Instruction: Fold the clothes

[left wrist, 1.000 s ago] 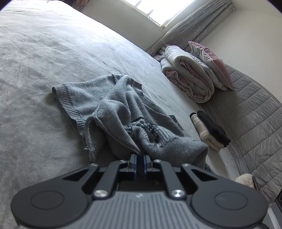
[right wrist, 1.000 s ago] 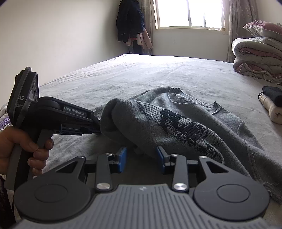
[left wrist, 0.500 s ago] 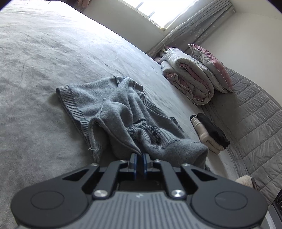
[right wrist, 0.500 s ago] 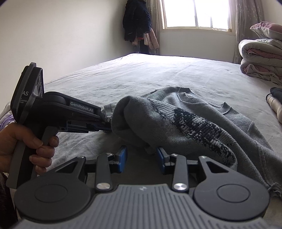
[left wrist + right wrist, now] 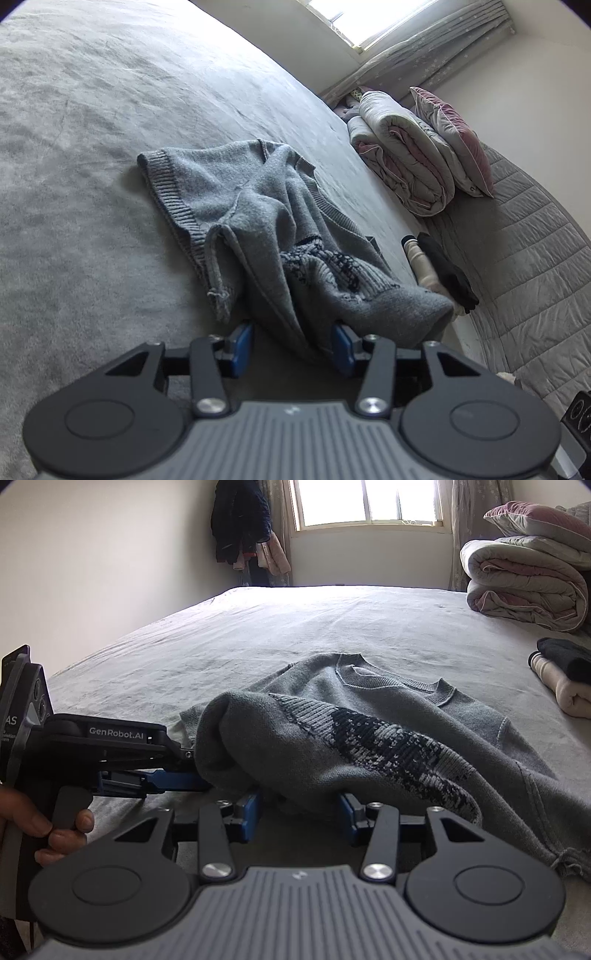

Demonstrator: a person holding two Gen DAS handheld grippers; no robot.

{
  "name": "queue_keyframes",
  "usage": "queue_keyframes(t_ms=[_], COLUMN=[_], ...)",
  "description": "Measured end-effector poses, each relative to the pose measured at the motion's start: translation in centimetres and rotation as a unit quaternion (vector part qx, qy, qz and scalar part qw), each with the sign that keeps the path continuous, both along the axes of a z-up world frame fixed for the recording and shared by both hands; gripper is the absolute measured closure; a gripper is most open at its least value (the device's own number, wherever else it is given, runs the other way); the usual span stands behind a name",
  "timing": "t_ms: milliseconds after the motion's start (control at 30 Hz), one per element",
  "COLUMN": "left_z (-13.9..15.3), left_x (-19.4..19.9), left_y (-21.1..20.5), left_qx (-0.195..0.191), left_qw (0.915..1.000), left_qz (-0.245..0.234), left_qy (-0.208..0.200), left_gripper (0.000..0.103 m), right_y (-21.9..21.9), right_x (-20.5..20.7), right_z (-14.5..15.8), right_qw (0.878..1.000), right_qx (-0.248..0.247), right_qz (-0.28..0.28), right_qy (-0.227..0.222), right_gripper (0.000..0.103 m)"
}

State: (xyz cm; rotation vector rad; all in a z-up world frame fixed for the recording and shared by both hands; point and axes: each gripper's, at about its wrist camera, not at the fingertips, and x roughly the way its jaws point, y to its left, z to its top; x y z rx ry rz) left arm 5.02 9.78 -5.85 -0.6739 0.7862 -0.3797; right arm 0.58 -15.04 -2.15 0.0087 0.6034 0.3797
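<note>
Both jaws opening. We see the left gripper (image 5: 292, 343) and right gripper (image 5: 301, 812) spread, apparently not pinching the grey sweater (image 5: 369, 738) fold between them. Only right view shows the hand (image 5: 44, 830); sweater lies on bed (image 5: 74, 184).

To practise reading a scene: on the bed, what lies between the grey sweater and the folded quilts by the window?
Only bare grey bedcover lies between the sweater and the quilts; the right wrist view shows it best.
</note>
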Motion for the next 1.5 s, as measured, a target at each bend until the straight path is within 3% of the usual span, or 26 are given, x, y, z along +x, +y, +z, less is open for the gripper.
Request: queue_keyframes(t_ms=[200, 467, 867, 1000, 1500], left_z=[0.3, 0.7, 0.0, -0.1, -0.1], left_x=[-0.2, -0.4, 0.5, 0.9, 2.1], left_y=[0.8, 0.5, -0.3, -0.8, -2.9], left_qx=[-0.031, -0.033, -0.031, -0.031, -0.031], left_qw=[0.9995, 0.9994, 0.9994, 0.9994, 0.9994], left_qz=[0.007, -0.007, -0.001, 0.0, -0.006], left_qy=[0.006, -0.002, 0.012, 0.013, 0.011], left_gripper=[0.041, 0.04, 0.041, 0.042, 0.042], right_y=[1.4, -0.3, -3.1, -3.9, -6.2], right_x=[1.4, 5.0, 10.2, 11.4, 7.0], right_z=[0.4, 0.8, -2.1, -2.4, 1.1], right_qw=[0.999, 0.996, 0.991, 0.99, 0.993], right_qx=[-0.027, -0.048, -0.051, -0.034, 0.035], right_qz=[-0.017, -0.059, -0.12, -0.132, -0.11], right_qy=[-0.016, -0.035, 0.02, 0.047, 0.03], right_gripper=[0.052, 0.053, 0.056, 0.048, 0.044])
